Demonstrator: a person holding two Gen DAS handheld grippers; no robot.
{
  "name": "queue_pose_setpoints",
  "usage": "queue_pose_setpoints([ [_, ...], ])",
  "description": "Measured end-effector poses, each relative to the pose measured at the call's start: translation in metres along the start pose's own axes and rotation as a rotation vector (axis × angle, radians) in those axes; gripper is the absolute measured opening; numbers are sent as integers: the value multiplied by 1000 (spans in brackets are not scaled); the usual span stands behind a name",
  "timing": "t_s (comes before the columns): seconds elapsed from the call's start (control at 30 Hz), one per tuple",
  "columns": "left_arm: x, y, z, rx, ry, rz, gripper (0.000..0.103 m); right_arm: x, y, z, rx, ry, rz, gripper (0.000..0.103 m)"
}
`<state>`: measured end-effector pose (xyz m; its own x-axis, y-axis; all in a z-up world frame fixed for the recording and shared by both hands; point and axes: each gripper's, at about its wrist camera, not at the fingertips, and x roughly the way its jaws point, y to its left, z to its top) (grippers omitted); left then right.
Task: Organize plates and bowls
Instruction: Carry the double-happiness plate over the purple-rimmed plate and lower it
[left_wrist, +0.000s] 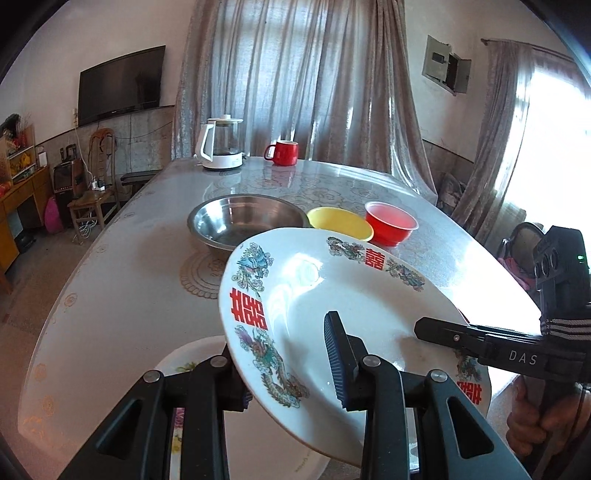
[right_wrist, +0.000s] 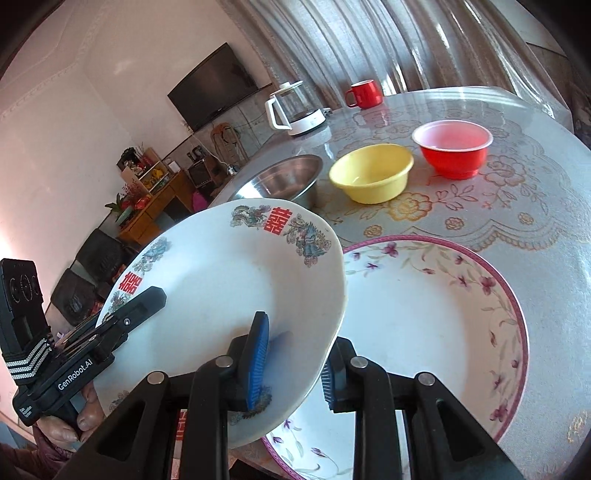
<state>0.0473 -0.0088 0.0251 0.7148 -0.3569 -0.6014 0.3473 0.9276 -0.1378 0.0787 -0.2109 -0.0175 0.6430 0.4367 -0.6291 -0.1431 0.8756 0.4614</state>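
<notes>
A white plate with dragons and red characters hangs tilted above the table, held by both grippers. My left gripper is shut on its near rim, one finger above and one below. My right gripper is shut on the opposite rim; it also shows in the left wrist view. Under the held plate lies a larger floral plate with a purple rim. Beyond stand a steel bowl, a yellow bowl and a red bowl.
A white kettle and a red mug stand at the table's far end. The table has a patterned cover. A chair and cabinets stand at the left.
</notes>
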Motion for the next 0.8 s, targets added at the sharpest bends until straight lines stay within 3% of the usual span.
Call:
queue_pose_setpoints([
  [0.8,33,-72,-8,140,83,-97,35,-51,-66,-32,128,-68,-141,25],
])
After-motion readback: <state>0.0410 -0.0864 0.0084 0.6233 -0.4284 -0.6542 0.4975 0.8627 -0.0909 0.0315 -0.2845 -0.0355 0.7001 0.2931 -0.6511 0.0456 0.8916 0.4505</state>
